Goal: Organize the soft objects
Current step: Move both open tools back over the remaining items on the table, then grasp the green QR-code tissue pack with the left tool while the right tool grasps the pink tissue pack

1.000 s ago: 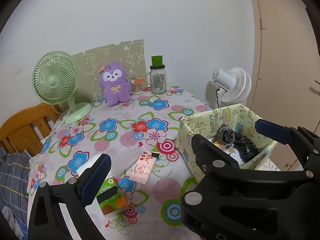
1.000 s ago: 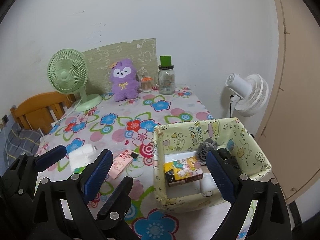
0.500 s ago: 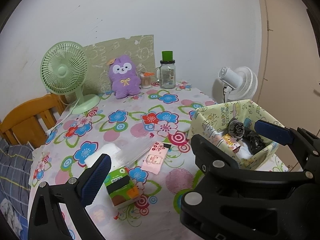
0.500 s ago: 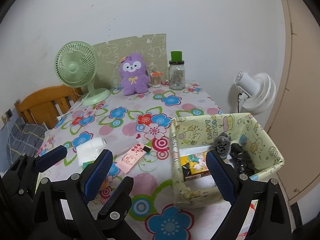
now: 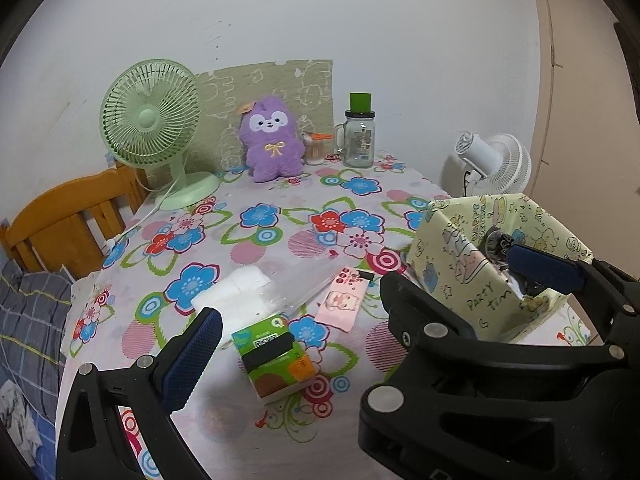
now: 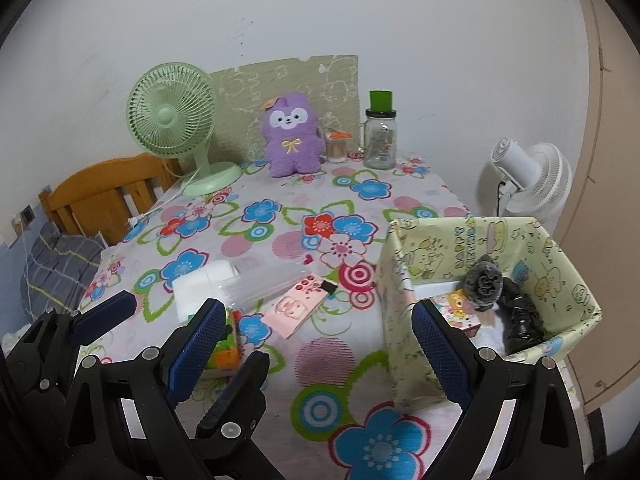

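A purple plush toy [image 5: 271, 139] sits upright at the far edge of the flowered table [image 5: 280, 216], also in the right wrist view [image 6: 293, 136]. A green tissue pack [image 5: 273, 354] lies near the front, with a clear bag of white pads [image 5: 244, 292] and a pink packet [image 5: 346, 299] behind it. A yellow cartoon-print box [image 6: 490, 280] at the right holds a grey scrunchie [image 6: 483, 282], a black item [image 6: 520, 320] and a small printed pack [image 6: 460, 308]. My left gripper [image 5: 366, 304] is open and empty above the tissue pack. My right gripper [image 6: 316, 344] is open and empty beside the box.
A green desk fan [image 5: 154, 128] stands at the far left, a glass jar with a green lid [image 5: 359, 132] and a small cup [image 5: 315, 148] at the far edge. A white fan [image 5: 494, 164] stands beyond the table's right side. A wooden chair [image 5: 68, 220] is at left.
Both grippers have drawn back and up from the table, so more of the near tabletop shows. The objects have not moved. Both grippers stay open.
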`<state>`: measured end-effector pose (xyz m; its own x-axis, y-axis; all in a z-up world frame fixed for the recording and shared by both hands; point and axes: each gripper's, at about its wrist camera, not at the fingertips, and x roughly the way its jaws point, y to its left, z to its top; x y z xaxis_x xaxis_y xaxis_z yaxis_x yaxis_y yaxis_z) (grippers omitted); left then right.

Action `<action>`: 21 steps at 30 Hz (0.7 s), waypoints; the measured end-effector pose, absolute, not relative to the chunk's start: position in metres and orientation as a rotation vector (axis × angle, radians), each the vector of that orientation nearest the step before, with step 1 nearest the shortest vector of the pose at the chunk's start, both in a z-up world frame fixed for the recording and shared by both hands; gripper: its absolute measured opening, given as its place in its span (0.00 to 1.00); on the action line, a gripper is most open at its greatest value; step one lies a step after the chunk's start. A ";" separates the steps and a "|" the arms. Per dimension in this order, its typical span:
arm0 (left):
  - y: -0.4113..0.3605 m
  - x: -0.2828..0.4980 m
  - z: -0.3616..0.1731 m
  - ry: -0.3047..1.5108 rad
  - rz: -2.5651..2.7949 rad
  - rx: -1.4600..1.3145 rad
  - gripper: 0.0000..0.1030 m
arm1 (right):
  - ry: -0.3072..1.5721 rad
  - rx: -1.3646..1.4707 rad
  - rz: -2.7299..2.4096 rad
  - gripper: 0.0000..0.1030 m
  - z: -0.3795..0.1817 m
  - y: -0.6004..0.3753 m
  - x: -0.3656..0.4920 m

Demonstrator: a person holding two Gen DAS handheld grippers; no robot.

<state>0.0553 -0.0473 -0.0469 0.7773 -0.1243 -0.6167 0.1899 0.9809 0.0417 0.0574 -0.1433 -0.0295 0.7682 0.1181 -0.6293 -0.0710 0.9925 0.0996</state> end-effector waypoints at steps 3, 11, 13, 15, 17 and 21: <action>-0.042 0.056 -0.050 0.660 -0.163 0.095 1.00 | 0.699 0.077 0.114 0.93 -0.033 -0.139 0.060; -0.026 0.066 -0.062 0.693 -0.145 0.065 1.00 | 0.729 0.068 0.128 0.93 -0.045 -0.124 0.069; -0.023 0.068 -0.064 0.699 -0.143 0.061 1.00 | 0.738 0.065 0.129 0.93 -0.049 -0.121 0.073; -0.021 0.070 -0.067 0.708 -0.140 0.055 1.00 | 0.747 0.062 0.130 0.93 -0.052 -0.118 0.076; -0.018 0.072 -0.070 0.715 -0.140 0.051 1.00 | 0.754 0.060 0.130 0.93 -0.054 -0.116 0.079; -0.014 0.078 -0.077 0.732 -0.137 0.045 1.00 | 0.772 0.052 0.132 0.93 -0.061 -0.112 0.085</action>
<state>0.0775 -0.0143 -0.0768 0.7354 -0.1086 -0.6689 0.1398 0.9902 -0.0070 0.0852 -0.1124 -0.0609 0.7085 0.1380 -0.6920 -0.0999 0.9904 0.0952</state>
